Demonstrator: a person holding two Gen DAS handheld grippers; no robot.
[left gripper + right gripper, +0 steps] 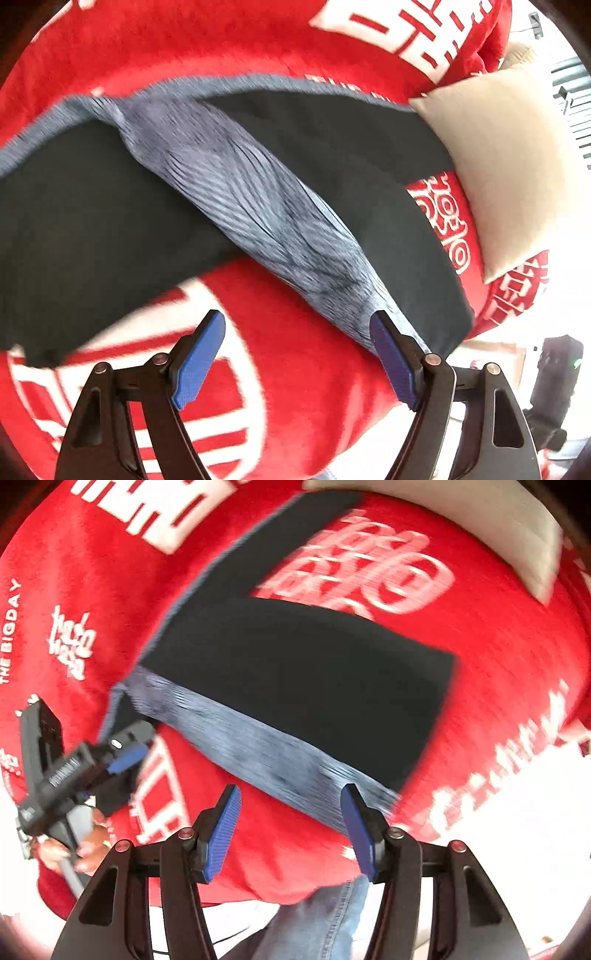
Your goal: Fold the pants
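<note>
Dark pants (92, 229) with a grey-blue ribbed waistband (266, 206) lie spread on a red blanket (295, 369). In the right wrist view the pants (303, 679) lie with the waistband (258, 753) nearest me and one leg running up and away. My left gripper (297, 332) is open and empty, its right pad at the waistband's end. My right gripper (290, 801) is open and empty just before the waistband's right end. The left gripper (125, 757) also shows at the waistband's left corner.
The red blanket (498, 672) has white lettering. A beige cushion (509, 166) lies at the blanket's right side on one pant leg's end; it also shows in the right wrist view (480, 520). A dark object (557, 369) stands on the floor beyond the bed edge.
</note>
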